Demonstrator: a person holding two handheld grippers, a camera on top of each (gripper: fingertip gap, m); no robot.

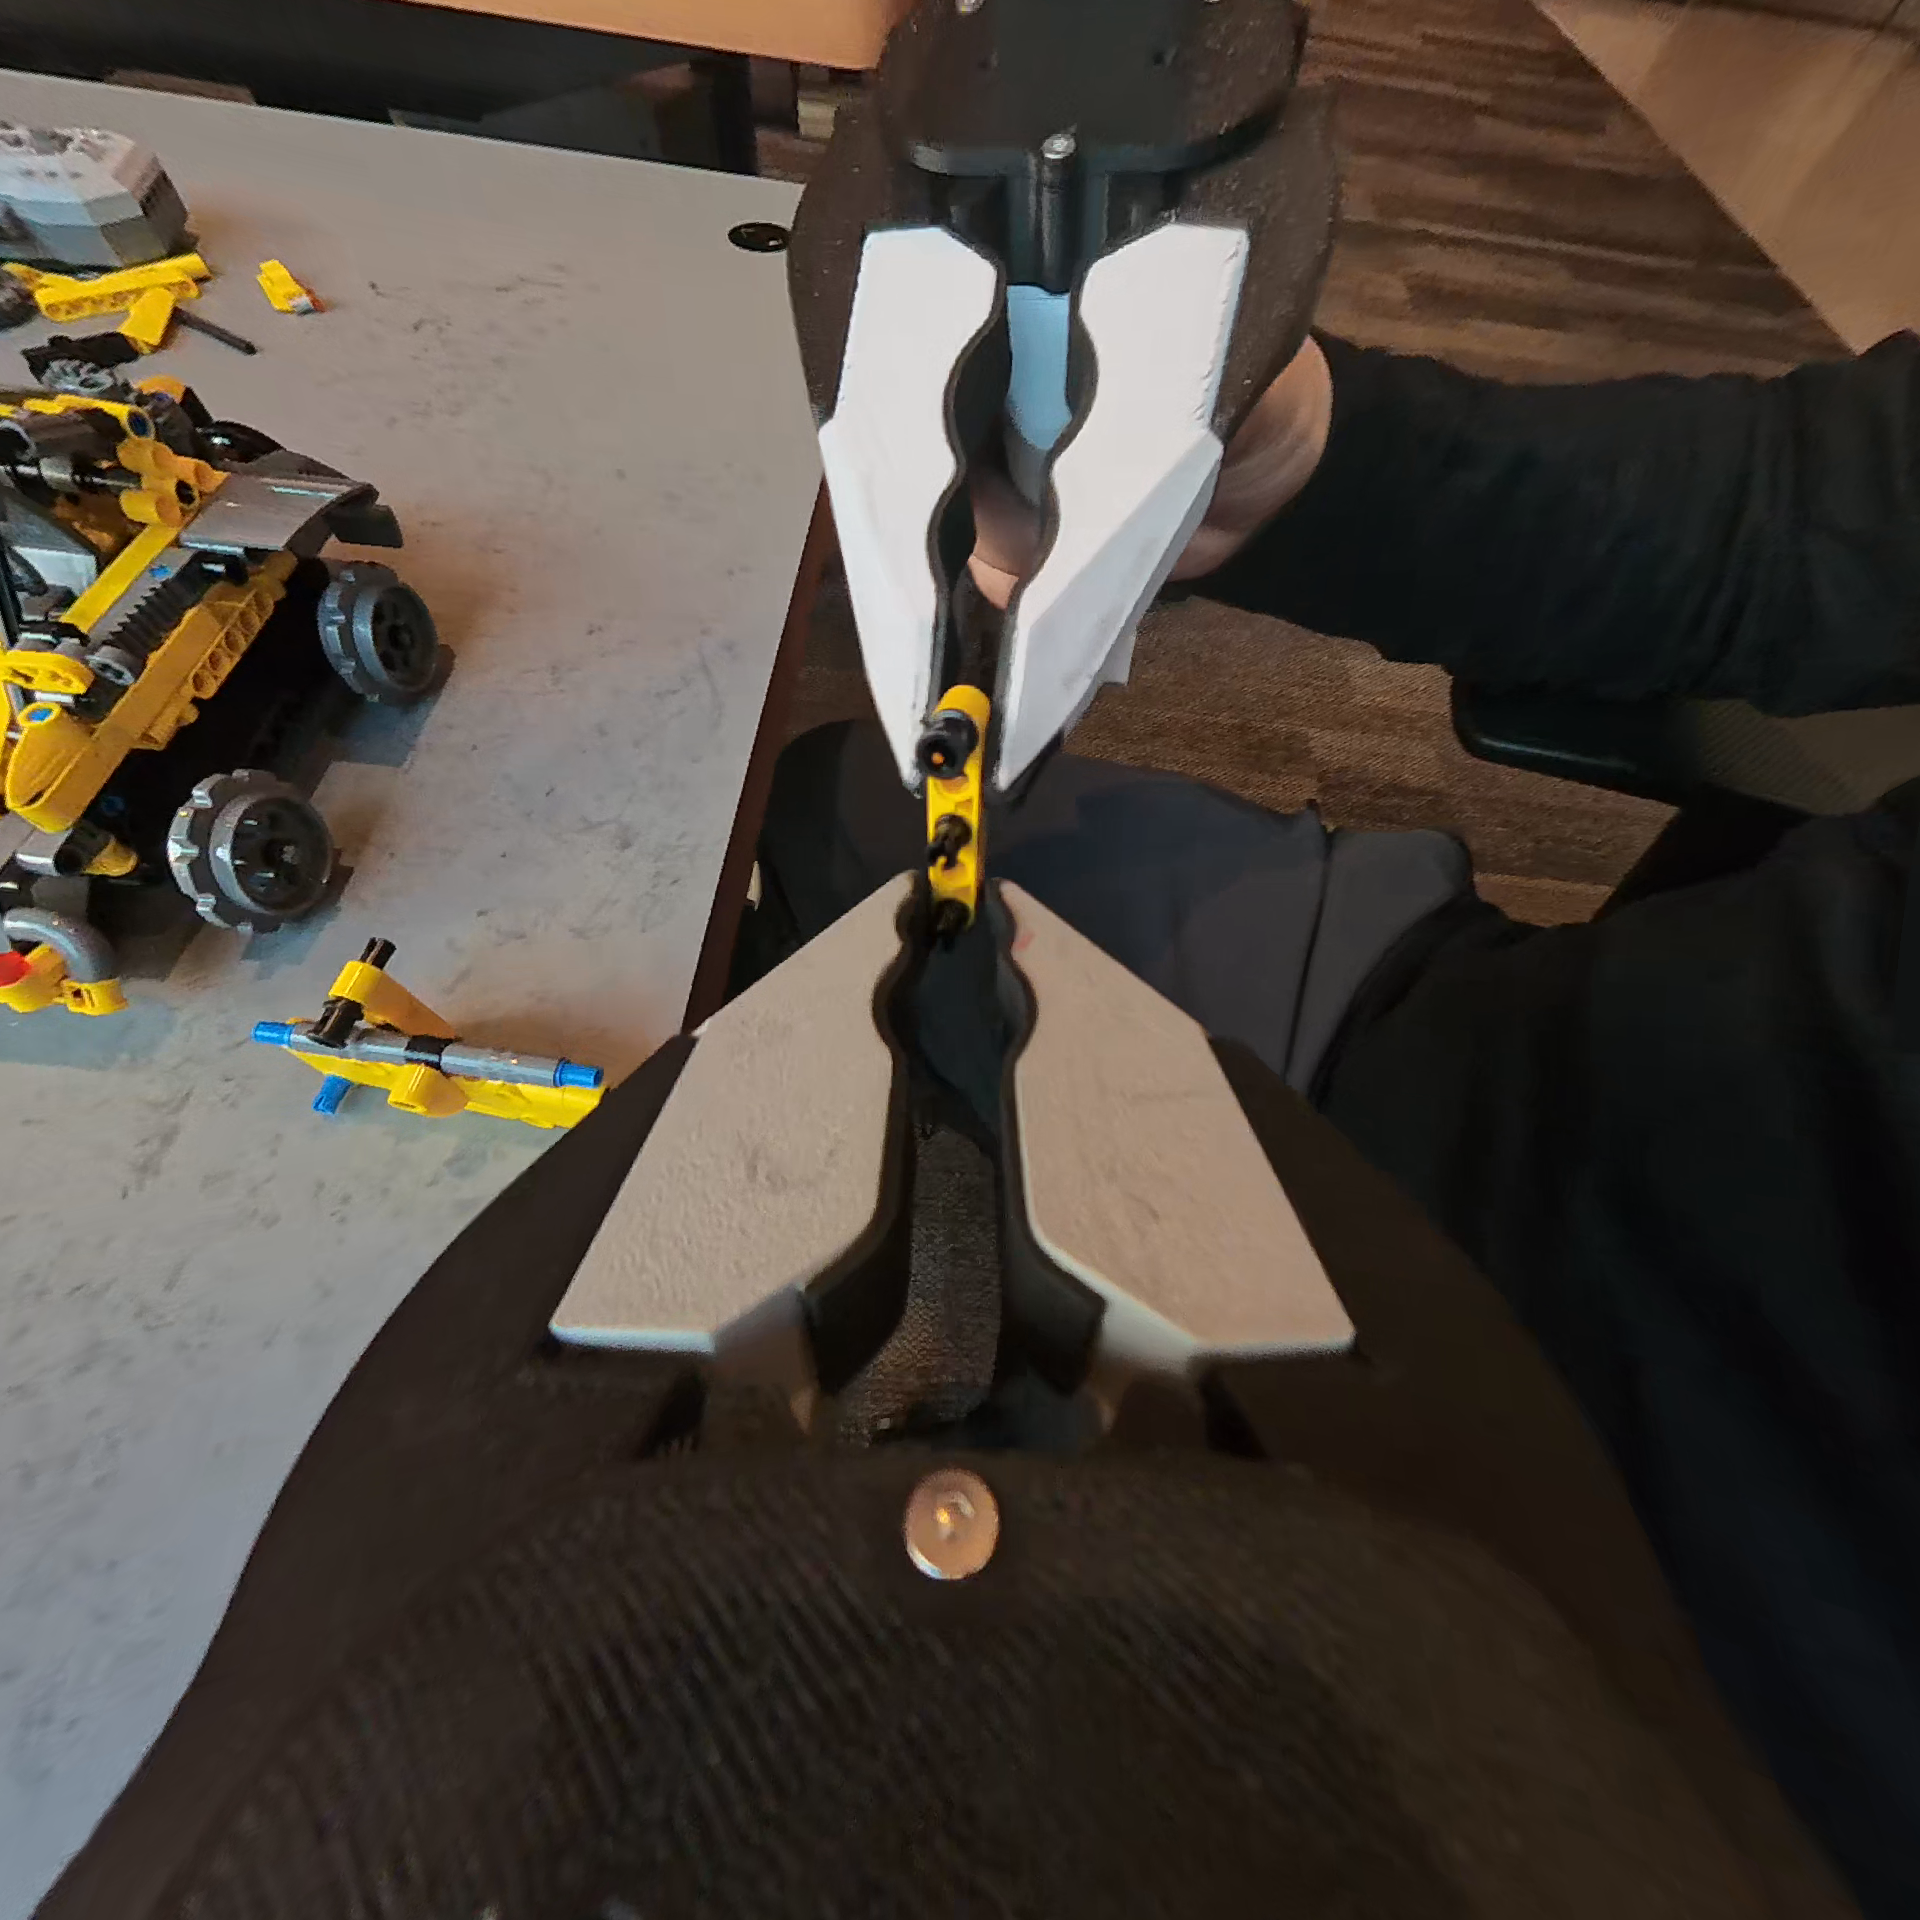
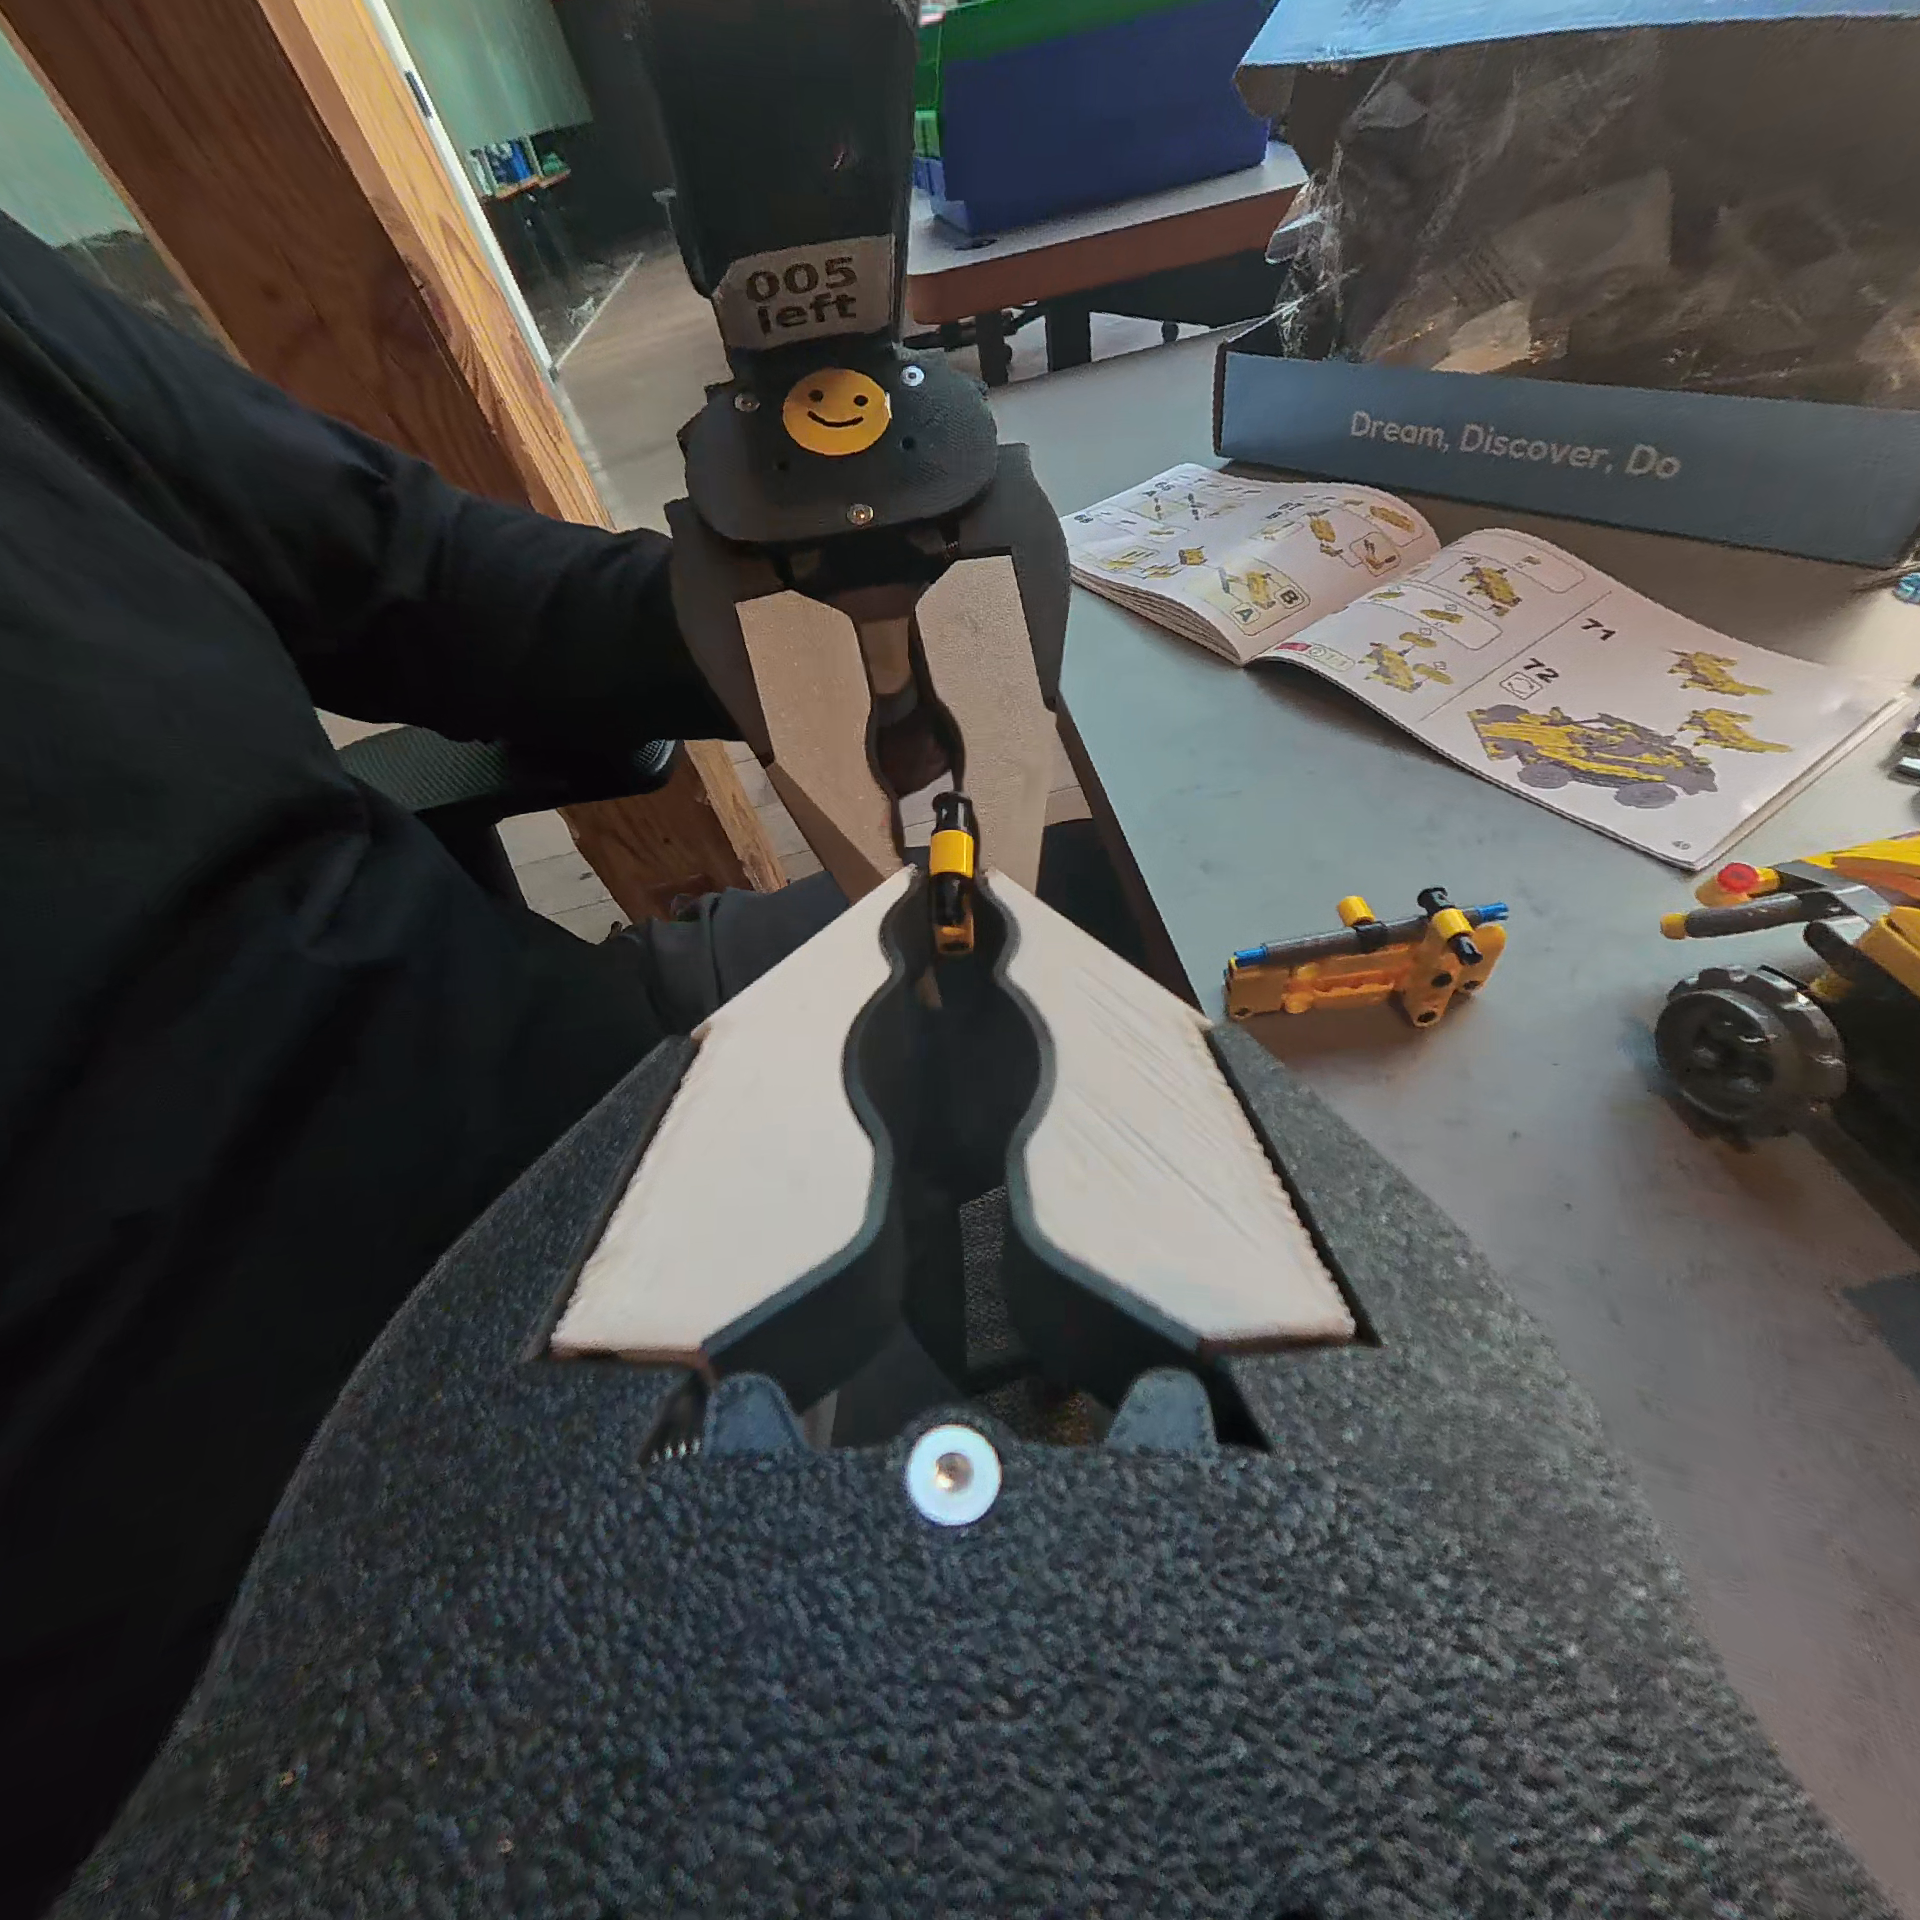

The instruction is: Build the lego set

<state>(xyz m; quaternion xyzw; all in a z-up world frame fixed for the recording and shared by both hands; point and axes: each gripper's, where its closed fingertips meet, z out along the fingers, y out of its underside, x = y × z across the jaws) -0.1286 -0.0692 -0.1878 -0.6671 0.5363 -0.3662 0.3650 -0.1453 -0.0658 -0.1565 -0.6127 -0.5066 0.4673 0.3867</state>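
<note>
Grey scuffed bench (image 1: pixel 499 540) fills the left half of the left wrist view, w/ brown carpet beyond its edge at upper right. Off the bench edge, mid-frame, both grippers meet tip to tip on one small yellow beam (image 1: pixel 956 805) studded w/ black pins. Left gripper (image 1: pixel 951 899) comes up from the bottom of the frame, jaws nearly closed, pinching the beam's lower end. Right gripper (image 1: pixel 958 764) comes down from the top, white jaws closed to a narrow gap on the beam's upper end; a hand in a black sleeve (image 1: pixel 1257 457) holds it at centre right.

In the right wrist view the same beam (image 2: pixel 951 883) sits at frame centre between the right gripper (image 2: pixel 951 878) at the bottom and the left gripper (image 2: pixel 935 831) above it.

On the bench, left side of the left wrist view: a part-built yellow & grey vehicle (image 1: pixel 156 665) w/ grey wheels, and below it a small yellow sub-assembly (image 1: pixel 436 1070) w/ a grey axle and blue pins. Loose yellow parts (image 1: pixel 125 296) lie at upper left. Right wrist view, upper right: an open instruction booklet (image 2: pixel 1455 644) and, behind it, a dark blue box (image 2: pixel 1558 457).
</note>
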